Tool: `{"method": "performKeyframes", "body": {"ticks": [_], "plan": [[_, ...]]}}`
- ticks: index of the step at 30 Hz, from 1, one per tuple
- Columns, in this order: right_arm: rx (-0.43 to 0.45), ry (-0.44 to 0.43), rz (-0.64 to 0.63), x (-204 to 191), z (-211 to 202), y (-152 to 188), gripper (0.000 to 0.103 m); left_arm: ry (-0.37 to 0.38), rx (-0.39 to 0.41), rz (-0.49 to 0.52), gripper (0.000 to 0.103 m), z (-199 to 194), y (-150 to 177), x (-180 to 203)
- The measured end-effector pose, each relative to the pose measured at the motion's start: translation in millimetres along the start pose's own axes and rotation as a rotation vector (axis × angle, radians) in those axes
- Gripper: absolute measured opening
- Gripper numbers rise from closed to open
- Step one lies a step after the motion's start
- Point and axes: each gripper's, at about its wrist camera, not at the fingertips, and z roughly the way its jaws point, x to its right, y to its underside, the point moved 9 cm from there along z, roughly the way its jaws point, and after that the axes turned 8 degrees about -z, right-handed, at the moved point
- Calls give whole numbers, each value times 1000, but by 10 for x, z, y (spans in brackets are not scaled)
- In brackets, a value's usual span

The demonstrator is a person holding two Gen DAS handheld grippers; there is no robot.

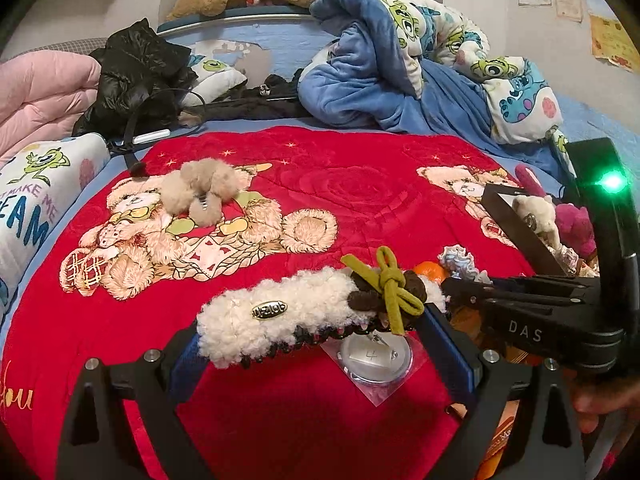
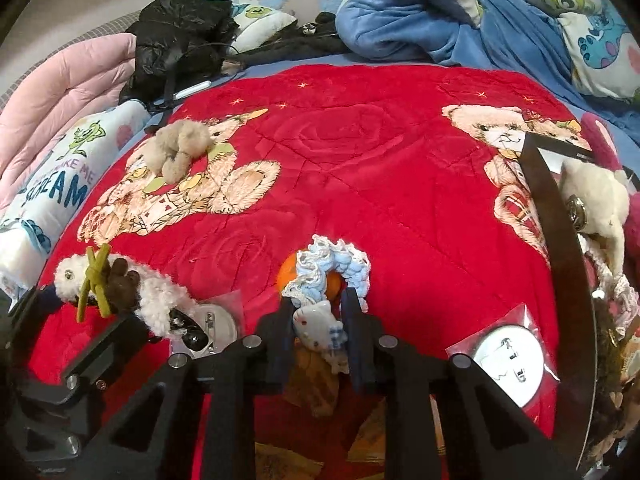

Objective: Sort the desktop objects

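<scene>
My left gripper point(image 1: 316, 332) is shut on a fluffy white hair clip point(image 1: 276, 316) with a brown bear and a green bow, held above the red blanket point(image 1: 340, 200); it also shows in the right wrist view point(image 2: 120, 284). My right gripper point(image 2: 318, 320) is shut on a blue-and-white lace scrunchie point(image 2: 332, 264) with a small white charm point(image 2: 316, 320). An orange item point(image 2: 288, 276) sits behind the scrunchie. A round badge in a clear bag point(image 1: 376, 356) lies under the left gripper. Another badge point(image 2: 510, 368) lies at right. A tan fluffy clip point(image 1: 204, 192) lies at far left.
A black box point(image 2: 560, 220) at the right holds plush items, among them a white one point(image 2: 596, 200). Blue bedding point(image 1: 400, 72), a black jacket point(image 1: 140, 64), a pink quilt point(image 1: 36, 96) and a printed pillow point(image 1: 36, 188) ring the blanket.
</scene>
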Motion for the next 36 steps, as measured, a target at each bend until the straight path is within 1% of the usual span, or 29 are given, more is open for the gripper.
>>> {"method": "performKeyframes", "body": {"ticks": [8,15,18,20,26,31,34,36], "plan": [[26,-15,25,-6,-135,-2,21,16,13,-11,97,-88,-49,81],[66,11,45,157,-420,8,21,63,24,2,97,-194,-75,415],[81,45,47,305,-587,40,21,84,26,27,97,-237,-55,644],[94,52,61,430,-704,68,21,97,23,40,97,-252,-36,789],[127,95,115,881,-1068,207,21,139,20,77,97,-292,29,1276],[148,137,150,1279,-1375,371,21,190,11,122,97,-336,144,1837],[167,151,200,1589,-1569,490,21,221,-1,155,97,-344,236,2207],[186,155,232,1755,-1687,546,21,228,-4,184,97,-359,296,2429]]}}
